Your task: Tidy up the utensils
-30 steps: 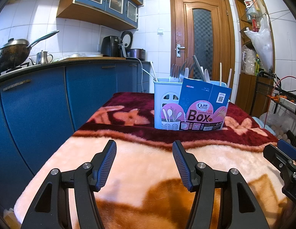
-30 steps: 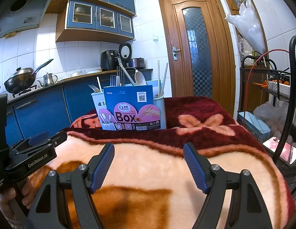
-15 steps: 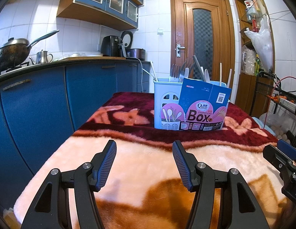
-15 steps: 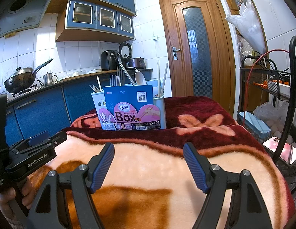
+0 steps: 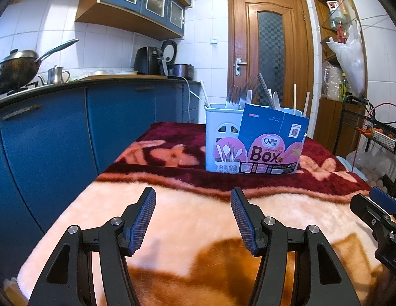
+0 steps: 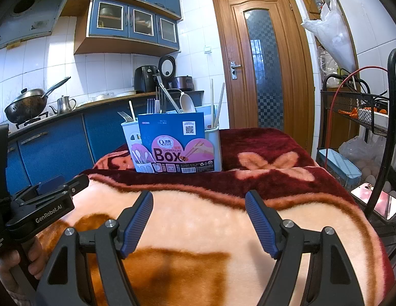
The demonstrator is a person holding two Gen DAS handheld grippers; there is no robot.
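Observation:
A pale blue utensil holder [image 5: 222,137] with a blue and pink "Box" label card [image 5: 270,148] stands at the far end of the blanket-covered table. Forks [image 5: 233,97], spoons and chopsticks [image 5: 295,99] stand upright in it. It also shows in the right wrist view [image 6: 177,145]. My left gripper [image 5: 193,201] is open and empty, low over the near part of the blanket. My right gripper [image 6: 199,204] is open and empty, beside the left one. No loose utensil lies on the blanket.
The table carries a pink, orange and dark red blanket [image 5: 198,219]. Blue kitchen cabinets [image 5: 70,132] run along the left with a wok [image 5: 16,68] on top. A black wire rack [image 6: 361,117] stands right. A wooden door [image 5: 270,58] is behind.

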